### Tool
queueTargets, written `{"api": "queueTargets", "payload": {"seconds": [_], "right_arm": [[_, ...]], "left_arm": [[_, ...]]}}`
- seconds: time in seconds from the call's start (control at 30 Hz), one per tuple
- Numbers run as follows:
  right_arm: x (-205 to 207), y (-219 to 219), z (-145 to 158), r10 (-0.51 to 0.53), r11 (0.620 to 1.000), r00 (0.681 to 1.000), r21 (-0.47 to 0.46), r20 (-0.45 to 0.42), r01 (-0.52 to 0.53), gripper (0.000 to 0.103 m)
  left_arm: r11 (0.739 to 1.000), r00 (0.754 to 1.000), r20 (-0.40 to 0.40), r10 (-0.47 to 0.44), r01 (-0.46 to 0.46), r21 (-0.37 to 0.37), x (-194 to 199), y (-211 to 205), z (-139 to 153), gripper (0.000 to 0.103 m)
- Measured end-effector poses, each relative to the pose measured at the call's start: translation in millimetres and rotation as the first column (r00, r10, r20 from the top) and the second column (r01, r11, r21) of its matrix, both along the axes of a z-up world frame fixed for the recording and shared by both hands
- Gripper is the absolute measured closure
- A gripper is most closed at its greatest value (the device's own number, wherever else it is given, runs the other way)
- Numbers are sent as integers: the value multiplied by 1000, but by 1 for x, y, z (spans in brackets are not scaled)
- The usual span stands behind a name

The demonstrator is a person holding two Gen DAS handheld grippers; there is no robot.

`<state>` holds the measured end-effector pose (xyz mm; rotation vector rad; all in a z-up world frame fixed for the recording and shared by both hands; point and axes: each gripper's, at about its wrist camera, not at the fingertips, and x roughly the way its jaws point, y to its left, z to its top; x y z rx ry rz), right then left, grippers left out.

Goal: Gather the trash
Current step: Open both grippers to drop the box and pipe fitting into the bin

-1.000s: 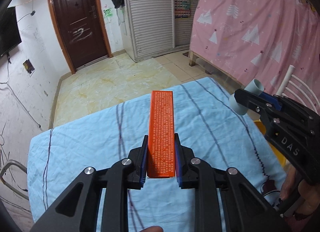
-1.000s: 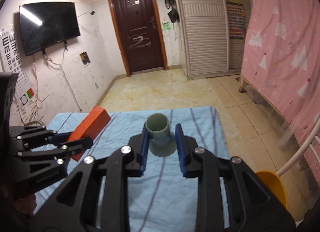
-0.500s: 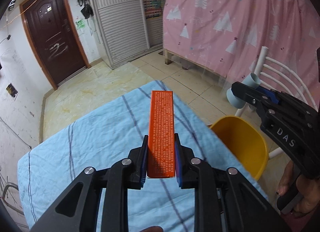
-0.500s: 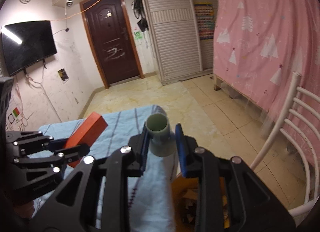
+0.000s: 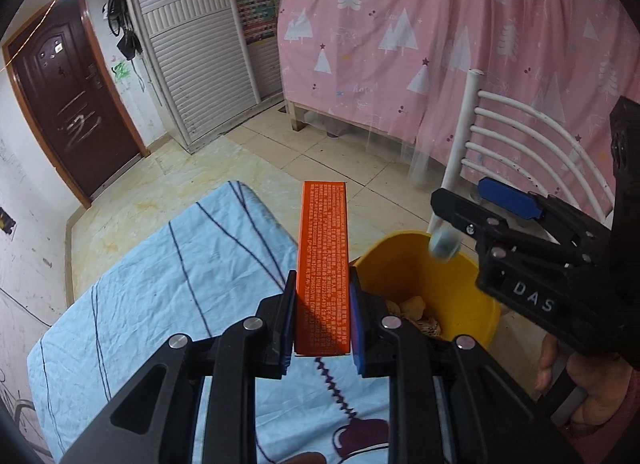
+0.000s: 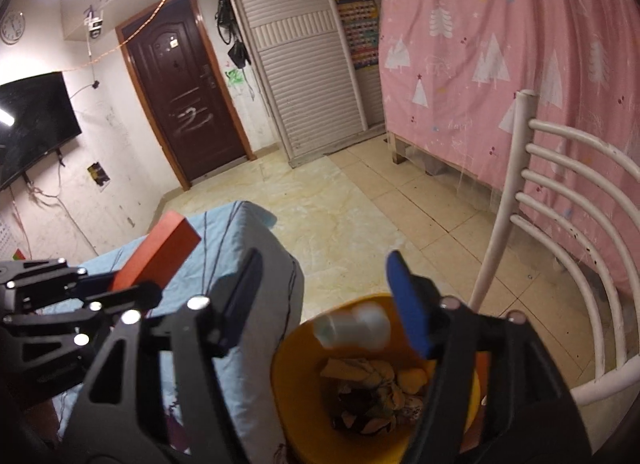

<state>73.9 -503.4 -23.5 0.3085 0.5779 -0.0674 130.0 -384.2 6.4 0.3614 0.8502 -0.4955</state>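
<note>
Right tongs (image 6: 320, 304) were opening with the pale cup (image 6: 352, 329) loose between them, falling into the yellow bin (image 6: 288, 384) of scraps; left tongs (image 5: 322, 328) clamped the orange box (image 5: 325, 264), not yet binned.

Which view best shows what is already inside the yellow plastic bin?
The right wrist view: it looks down into the yellow plastic bin, showing crumpled scraps at the bottom. The left wrist view shows the bin side-on, with only a few scraps visible.
</note>
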Motion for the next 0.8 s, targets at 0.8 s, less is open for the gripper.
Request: {"api": "queueTargets", "payload": {"seconds": [0.8], "right_arm": [[-29,-45,5,-101,993,994,64,39,98,32]], "left_arm": [[990,991,-77,-110,102,-95,-11,-37,-6,61]]}}
